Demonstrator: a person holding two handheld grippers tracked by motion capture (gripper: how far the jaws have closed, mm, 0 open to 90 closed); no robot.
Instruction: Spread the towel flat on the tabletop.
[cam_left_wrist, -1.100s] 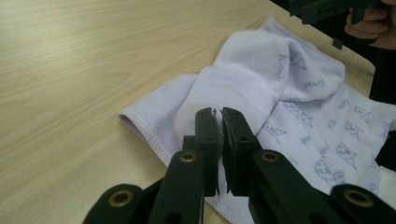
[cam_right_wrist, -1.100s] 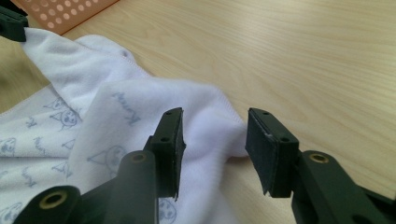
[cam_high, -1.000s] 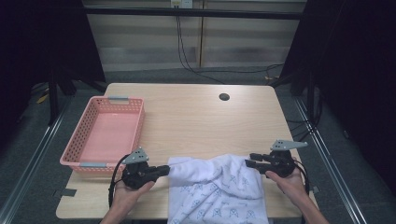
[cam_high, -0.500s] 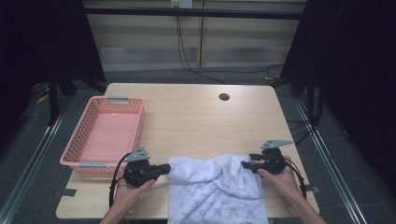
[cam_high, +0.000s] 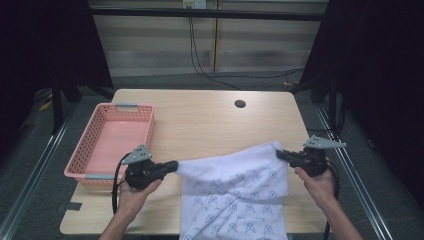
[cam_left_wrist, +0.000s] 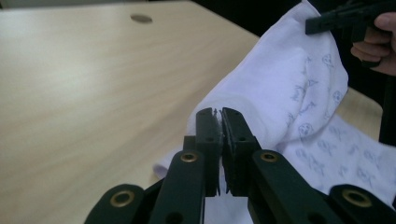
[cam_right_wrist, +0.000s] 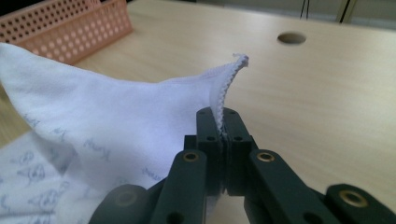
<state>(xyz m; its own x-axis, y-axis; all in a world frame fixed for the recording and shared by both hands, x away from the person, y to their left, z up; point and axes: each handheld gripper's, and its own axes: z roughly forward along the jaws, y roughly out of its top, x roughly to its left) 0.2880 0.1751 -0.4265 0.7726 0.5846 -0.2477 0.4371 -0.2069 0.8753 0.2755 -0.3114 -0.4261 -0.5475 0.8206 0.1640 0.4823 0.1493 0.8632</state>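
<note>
Both claws were clamped on the white cloth (cam_high: 235, 195): our left gripper (cam_high: 172, 166) and right gripper (cam_high: 280, 155), newly closed, each pinched an edge. Between them it hung stretched above the table (cam_high: 200, 120); folding or binning remained, we judged.

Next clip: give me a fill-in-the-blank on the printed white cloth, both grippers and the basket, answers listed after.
1. The left gripper is shut on an edge of the white cloth with a pale blue print, and the right gripper is ____ on another edge.
2. The pink perforated plastic basket holds ____.
3. The cloth's near end hangs over the ____ edge of the light wooden table.
4. The round hole in the tabletop lies ____ the cloth.

Missing words: shut; nothing; front; beyond
</note>
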